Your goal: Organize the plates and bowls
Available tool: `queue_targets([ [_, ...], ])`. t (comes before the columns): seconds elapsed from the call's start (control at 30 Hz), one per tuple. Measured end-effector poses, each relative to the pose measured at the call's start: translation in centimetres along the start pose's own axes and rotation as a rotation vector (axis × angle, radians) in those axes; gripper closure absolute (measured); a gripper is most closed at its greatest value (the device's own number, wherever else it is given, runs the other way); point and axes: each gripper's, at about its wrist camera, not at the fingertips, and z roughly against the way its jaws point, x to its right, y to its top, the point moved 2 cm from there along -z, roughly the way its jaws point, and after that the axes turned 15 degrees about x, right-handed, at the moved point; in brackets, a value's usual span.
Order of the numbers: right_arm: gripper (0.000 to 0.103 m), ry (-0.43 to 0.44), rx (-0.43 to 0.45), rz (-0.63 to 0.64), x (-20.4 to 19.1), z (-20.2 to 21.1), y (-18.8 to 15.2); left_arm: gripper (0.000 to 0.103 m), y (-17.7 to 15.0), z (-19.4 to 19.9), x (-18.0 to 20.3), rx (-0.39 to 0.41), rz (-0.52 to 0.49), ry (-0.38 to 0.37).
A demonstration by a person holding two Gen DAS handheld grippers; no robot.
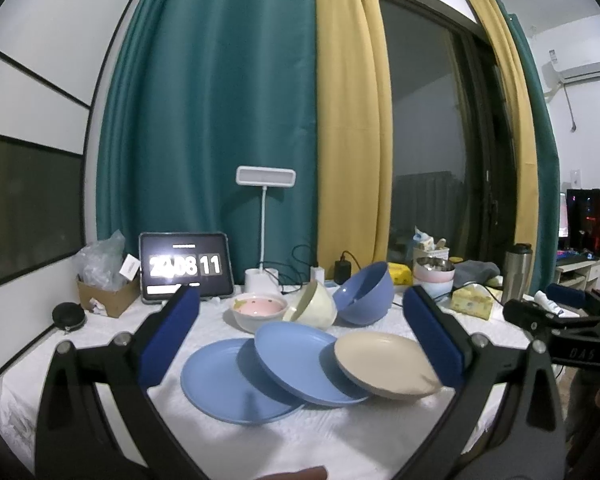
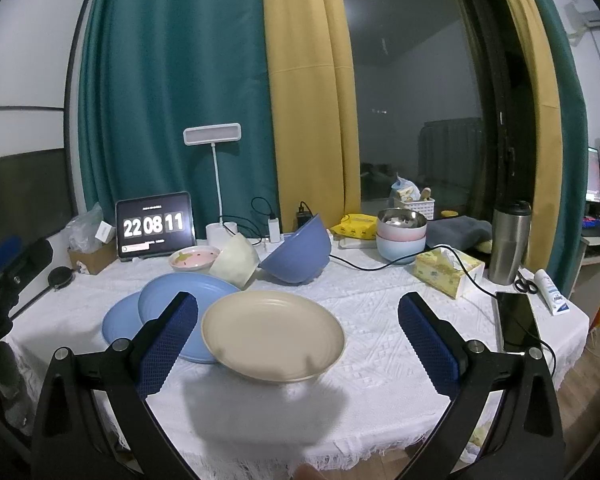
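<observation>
Plates overlapped in a row on white-clothed worktop (image 2: 380, 312): two blue plates (image 1: 312, 364) at left, beige plate (image 2: 272, 336) leaning on the nearer blue one. Behind, pink-lined bowl (image 1: 259, 310) upright; cream bowl (image 1: 312, 306) and blue bowl (image 1: 366, 294) tipped sideways. Left tool (image 1: 304, 340) spread wide, empty. Right tool (image 2: 296, 340) spread wide, empty, beige plate between fingers.

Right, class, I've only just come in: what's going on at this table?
A person holds a gripper in each hand over a white-clothed table, both open and holding nothing. The left gripper and right gripper face three overlapping plates: two blue plates and a beige plate leaning on top. Behind them sit a pink bowl, a tipped cream bowl and a tipped blue bowl. Nothing looks sorted yet.
</observation>
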Motion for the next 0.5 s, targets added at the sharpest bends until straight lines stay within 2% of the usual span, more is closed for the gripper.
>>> queue_targets([
  [0.5, 0.0, -0.001, 0.0, 0.002, -0.3, -0.14, 0.04, 0.0, 0.05, 0.07, 0.04, 0.001, -0.002, -0.001],
])
